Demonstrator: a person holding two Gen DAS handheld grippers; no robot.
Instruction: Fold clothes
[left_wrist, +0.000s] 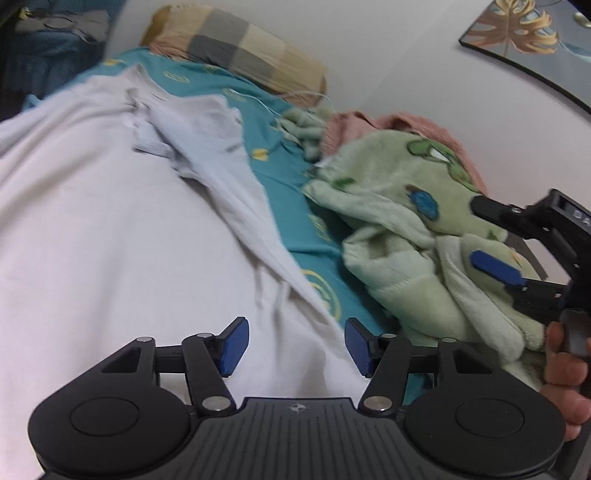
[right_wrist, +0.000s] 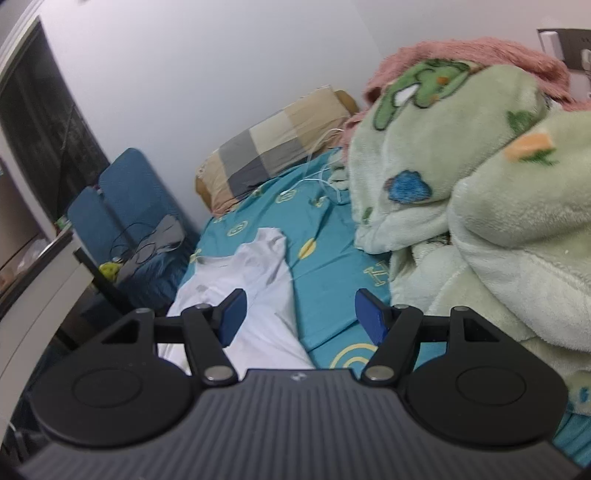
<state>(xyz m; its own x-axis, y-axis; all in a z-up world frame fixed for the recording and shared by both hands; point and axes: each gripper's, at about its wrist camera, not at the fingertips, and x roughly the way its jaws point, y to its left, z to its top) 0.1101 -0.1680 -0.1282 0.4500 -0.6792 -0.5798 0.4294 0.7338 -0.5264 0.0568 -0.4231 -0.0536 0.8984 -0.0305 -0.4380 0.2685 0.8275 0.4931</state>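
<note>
A white T-shirt (left_wrist: 110, 229) lies spread flat on the teal bedsheet (left_wrist: 291, 206), one sleeve (left_wrist: 207, 133) stretched toward the pillow. My left gripper (left_wrist: 297, 347) hovers over the shirt's right edge, open, with nothing between its blue pads. In the right wrist view the same shirt (right_wrist: 255, 280) lies ahead and to the left. My right gripper (right_wrist: 301, 317) is open and empty above the boundary of shirt and sheet. The left wrist view also shows the right gripper (left_wrist: 487, 236) over the green blanket, held by a person's hand (left_wrist: 561, 373).
A bunched green fleece blanket (right_wrist: 480, 221) with a pink one (right_wrist: 480, 51) behind it fills the bed's right side. A checked pillow (right_wrist: 277, 147) lies at the head, a white cable (right_wrist: 325, 177) beside it. A blue chair (right_wrist: 122, 206) stands left of the bed. A picture (left_wrist: 524, 33) hangs on the wall.
</note>
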